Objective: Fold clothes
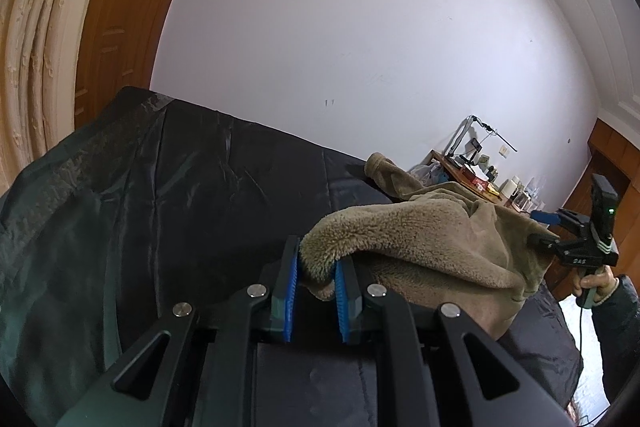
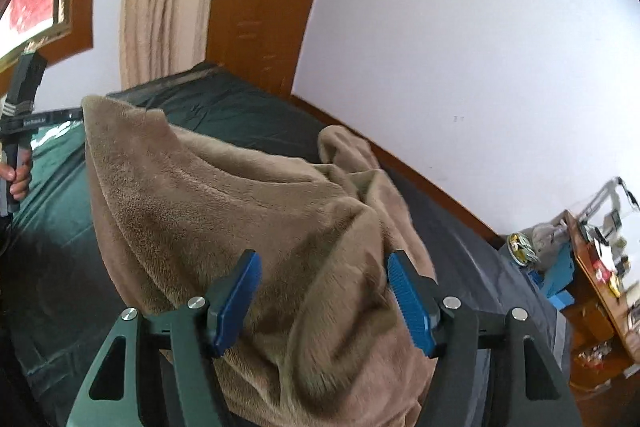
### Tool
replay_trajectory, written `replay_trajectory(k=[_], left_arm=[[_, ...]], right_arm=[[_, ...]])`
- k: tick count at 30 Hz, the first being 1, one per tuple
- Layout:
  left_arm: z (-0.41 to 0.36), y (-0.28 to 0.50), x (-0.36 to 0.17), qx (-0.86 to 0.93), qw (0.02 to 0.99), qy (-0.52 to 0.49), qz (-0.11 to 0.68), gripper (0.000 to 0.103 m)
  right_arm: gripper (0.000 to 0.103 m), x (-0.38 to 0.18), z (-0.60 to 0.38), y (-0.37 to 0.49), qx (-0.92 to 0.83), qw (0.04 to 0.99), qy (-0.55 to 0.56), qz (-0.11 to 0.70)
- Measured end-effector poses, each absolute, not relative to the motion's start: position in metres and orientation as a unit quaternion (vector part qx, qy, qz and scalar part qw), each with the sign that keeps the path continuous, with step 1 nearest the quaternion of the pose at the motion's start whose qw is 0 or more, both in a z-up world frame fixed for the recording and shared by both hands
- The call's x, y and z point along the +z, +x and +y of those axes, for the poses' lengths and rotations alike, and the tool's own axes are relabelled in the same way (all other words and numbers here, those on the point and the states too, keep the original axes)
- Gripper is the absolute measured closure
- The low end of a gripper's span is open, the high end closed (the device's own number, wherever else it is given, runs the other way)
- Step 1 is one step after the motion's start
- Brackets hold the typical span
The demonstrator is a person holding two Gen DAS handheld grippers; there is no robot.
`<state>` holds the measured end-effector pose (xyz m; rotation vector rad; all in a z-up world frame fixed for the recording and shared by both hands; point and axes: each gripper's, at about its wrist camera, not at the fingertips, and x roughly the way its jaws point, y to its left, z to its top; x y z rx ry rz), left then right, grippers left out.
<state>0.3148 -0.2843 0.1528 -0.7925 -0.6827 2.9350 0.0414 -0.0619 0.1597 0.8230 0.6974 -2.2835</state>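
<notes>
Right wrist view: the fleece garment (image 2: 240,211) drapes over the bed (image 2: 248,111), bunched between the right gripper (image 2: 324,291) pads, which stand apart ungripped; the left gripper (image 1: 316,283) pinches its far edge.

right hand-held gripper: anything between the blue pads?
Yes. In the right wrist view the brown fleece garment bulges between the right hand-held gripper pads, which stand apart and don't visibly clamp it.
</notes>
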Motion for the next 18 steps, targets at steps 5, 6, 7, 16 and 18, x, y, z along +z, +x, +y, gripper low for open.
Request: replay_trajectory(k=[5, 6, 7, 16, 18], left_arm=[[-0.284, 0.314, 0.152, 0.941, 0.015, -0.256, -0.219, 0.084], [-0.284, 0.313, 0.152, 0.941, 0.016, -0.257, -0.219, 0.083], [-0.285, 0.312, 0.150, 0.941, 0.017, -0.259, -0.219, 0.082], [-0.283, 0.300, 0.137, 0.933, 0.024, -0.279, -0.223, 0.078], [-0.281, 0.300, 0.138, 0.934, 0.024, -0.282, -0.219, 0.077]], right_arm=[[0.066, 0.127, -0.082, 0.013, -0.836, 0.279, 0.370, 0.295], [0.066, 0.120, -0.080, 0.005, -0.833, 0.266, 0.389, 0.289], [0.066, 0.118, -0.075, 0.001, -0.835, 0.257, 0.397, 0.280], [0.073, 0.103, -0.040, -0.017, -0.854, 0.207, 0.433, 0.202], [0.073, 0.101, -0.039, -0.018, -0.855, 0.215, 0.431, 0.191]])
